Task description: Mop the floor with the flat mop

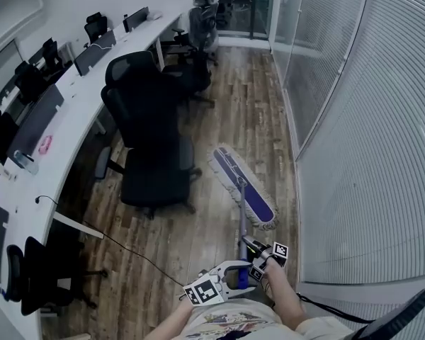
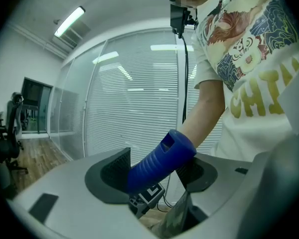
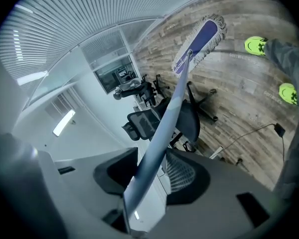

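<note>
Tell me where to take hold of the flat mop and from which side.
Take the flat mop at two places: the ribbed blue grip at the top end, whose ridges should resist slipping, and the pole just below it. Come at both from the side, jaws across the round shaft, as the left gripper and right gripper do now.

The flat mop [image 1: 242, 186] is set on the floor [image 1: 262, 105] at frame centre, between office chair [image 1: 152, 140], left, and glass wall [image 1: 368, 119], right
</note>
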The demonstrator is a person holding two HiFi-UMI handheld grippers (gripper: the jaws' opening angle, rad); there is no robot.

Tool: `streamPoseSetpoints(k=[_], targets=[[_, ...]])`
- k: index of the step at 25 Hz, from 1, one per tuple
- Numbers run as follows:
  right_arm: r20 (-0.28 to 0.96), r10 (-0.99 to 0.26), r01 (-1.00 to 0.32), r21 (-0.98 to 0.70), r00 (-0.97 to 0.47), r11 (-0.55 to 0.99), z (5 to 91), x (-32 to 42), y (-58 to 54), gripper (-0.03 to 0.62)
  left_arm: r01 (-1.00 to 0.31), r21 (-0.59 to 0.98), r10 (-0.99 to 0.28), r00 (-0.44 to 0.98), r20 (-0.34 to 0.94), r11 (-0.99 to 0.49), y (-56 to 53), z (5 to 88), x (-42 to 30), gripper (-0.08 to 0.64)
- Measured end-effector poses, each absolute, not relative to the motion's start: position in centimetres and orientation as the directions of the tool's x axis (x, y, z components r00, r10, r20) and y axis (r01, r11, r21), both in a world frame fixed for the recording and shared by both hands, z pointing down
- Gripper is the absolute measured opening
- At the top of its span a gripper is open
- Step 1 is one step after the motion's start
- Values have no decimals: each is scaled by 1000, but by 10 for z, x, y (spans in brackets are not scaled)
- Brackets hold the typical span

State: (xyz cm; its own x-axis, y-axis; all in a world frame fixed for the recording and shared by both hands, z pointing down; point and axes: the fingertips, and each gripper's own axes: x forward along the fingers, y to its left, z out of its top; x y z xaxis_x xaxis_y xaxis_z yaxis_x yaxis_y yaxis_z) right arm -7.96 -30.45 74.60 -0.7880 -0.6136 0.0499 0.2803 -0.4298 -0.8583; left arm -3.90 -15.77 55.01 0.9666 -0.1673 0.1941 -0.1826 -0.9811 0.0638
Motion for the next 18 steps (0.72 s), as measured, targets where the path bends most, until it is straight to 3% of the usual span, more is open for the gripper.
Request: streamPoseSetpoints(k=[13,18], targets=[[89,-636,262,-860,-767,-437,754,-101,-289,175,-184,58,-171,968,186,-981,-143,556,-66,259],[30,-630,301,-860,-776,-412,743,-100,-309,176,-201,82,-193,976,103,-976,-168,541,-64,259]])
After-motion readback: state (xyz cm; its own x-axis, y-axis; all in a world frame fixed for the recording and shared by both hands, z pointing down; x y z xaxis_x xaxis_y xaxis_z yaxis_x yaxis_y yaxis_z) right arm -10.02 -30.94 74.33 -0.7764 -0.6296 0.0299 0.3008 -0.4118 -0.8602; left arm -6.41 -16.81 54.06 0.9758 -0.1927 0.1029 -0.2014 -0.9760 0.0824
